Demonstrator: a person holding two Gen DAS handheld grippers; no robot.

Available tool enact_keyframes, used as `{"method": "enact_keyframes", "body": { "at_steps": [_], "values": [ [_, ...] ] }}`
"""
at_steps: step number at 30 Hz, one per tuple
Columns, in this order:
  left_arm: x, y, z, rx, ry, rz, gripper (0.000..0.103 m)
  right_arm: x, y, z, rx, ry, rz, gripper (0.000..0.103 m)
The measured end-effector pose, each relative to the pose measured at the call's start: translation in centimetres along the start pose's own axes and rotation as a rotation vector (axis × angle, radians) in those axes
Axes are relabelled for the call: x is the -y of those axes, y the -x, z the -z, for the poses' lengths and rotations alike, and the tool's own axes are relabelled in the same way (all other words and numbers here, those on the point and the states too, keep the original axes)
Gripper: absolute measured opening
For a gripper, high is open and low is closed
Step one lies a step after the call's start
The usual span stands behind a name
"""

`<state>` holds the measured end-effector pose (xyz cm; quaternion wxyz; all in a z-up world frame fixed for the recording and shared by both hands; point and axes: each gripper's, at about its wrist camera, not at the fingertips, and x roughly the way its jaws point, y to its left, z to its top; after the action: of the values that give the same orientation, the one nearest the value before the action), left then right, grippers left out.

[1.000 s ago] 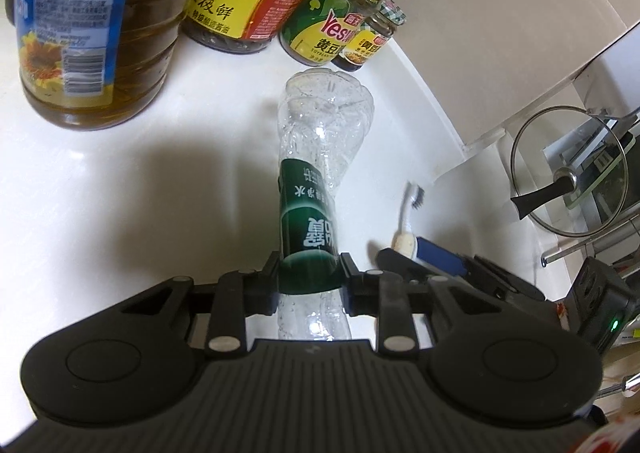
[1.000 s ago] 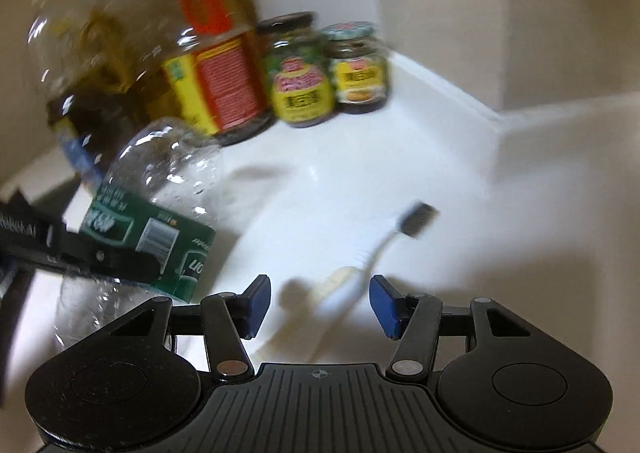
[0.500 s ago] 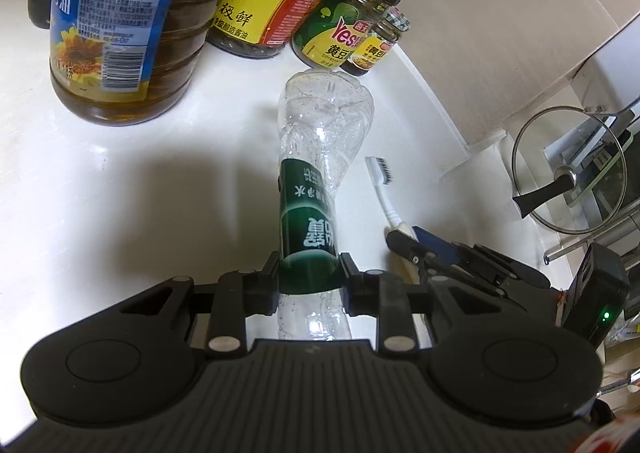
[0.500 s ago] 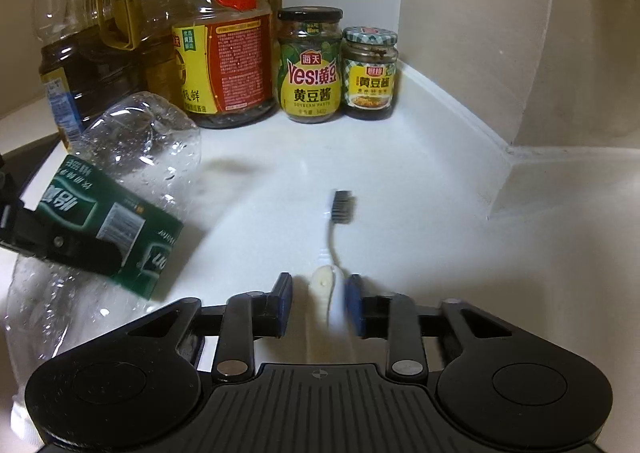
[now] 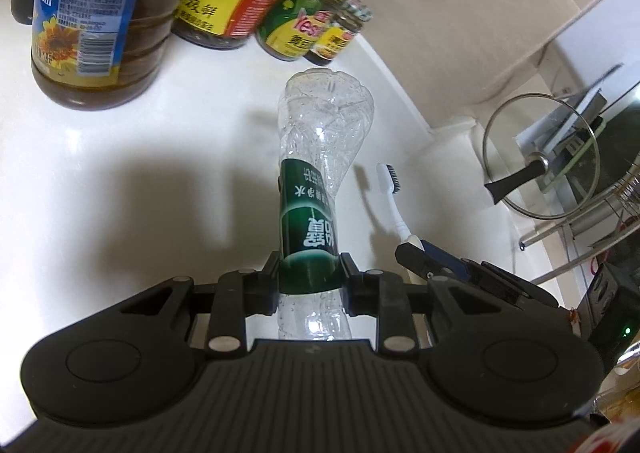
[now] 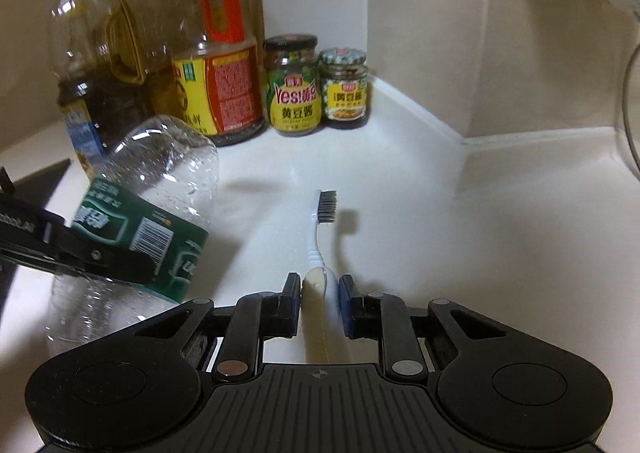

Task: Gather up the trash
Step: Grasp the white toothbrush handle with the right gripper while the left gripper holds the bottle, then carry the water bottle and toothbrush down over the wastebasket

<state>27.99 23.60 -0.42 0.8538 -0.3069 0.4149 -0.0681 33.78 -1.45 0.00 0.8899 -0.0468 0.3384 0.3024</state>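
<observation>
On the worktop (image 6: 460, 221) there are two grippers, one crushed plastic water bottle (image 6: 152, 213), one toothbrush (image 6: 320, 237), two lidded sauce jars (image 6: 294, 89) and three large oil bottles (image 6: 218, 77). One glass pot lid (image 5: 540, 157) stands at the side.

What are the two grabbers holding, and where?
Left gripper squeezes the empty bottle around its green label; right gripper clamps the toothbrush by its handle.

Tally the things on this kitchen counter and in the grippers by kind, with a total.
Oil and sauce bottles: 3
Sauce jars: 2
Empty water bottle in the left gripper: 1
Toothbrush in the right gripper: 1
Glass pot lid: 1
Total: 8
</observation>
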Motion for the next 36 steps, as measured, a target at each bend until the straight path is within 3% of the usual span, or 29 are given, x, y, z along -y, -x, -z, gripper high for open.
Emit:
{"method": "enact_keyframes", "body": {
  "at_steps": [6, 14, 20, 25, 36],
  "values": [
    [2.8, 1.9, 3.8, 0.035, 0.015, -0.001, 0.025, 2.3, 4.7, 2.2, 0.024, -0.016, -0.061, 0.020],
    [6.8, 3.4, 12.0, 0.047, 0.062, -0.019, 0.025, 5.5, 11.7, 7.0, 0.022, 0.004, -0.176, 0.020],
    [7.6, 3.3, 17.3, -0.012, 0.085, -0.013, 0.025, 7.3, 16.2, 11.0, -0.015, 0.009, -0.206, 0.020],
    [7.9, 3.0, 20.1, -0.091, 0.049, 0.007, 0.025, 7.7, 18.5, 14.8, -0.059, 0.013, -0.196, 0.020],
    [6.9, 0.7, 23.9, -0.243, -0.065, -0.056, 0.025, 7.0, 18.1, 21.1, -0.168, -0.024, -0.111, 0.020]
  ]
}}
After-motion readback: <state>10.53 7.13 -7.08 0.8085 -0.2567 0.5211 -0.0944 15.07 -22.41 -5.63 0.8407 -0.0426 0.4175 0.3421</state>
